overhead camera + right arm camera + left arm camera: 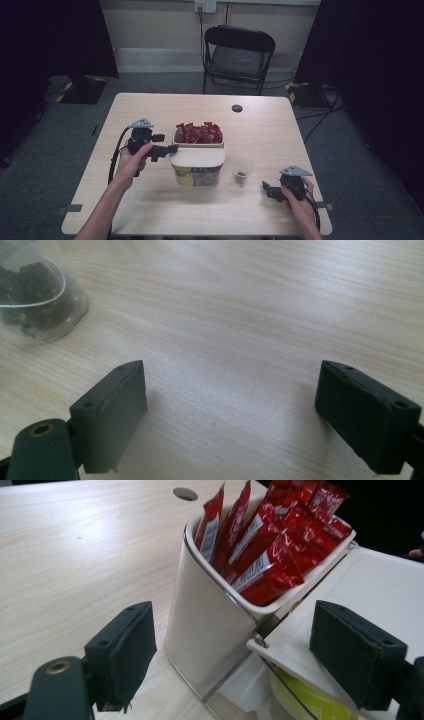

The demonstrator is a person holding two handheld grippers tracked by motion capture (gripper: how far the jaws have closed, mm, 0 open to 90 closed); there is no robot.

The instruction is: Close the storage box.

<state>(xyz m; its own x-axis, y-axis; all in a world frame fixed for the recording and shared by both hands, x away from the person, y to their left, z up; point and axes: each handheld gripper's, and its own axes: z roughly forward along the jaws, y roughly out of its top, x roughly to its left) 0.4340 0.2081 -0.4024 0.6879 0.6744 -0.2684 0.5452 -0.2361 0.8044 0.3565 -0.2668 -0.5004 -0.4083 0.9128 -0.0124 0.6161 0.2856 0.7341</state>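
A white container [198,143] [210,620] stands mid-table, packed with several red sachets [198,133] [270,545]. In front of it sits a clear box with a white lid [198,156] [370,590] and yellow-green contents [305,700]. My left gripper [162,149] [250,657] is open, its jaws either side of the corner where container and lid meet. A small clear cup [241,171] [35,295] with dark bits at its bottom stands right of the box. My right gripper [270,191] [245,420] rests low over bare wood, open, with the cup ahead to its left.
The wooden table [150,210] has a round cable hole [237,108] [185,493] near its far edge. A black folding chair [238,55] stands behind the table. Dark curtains hang at both sides, and cables lie on the floor to the right.
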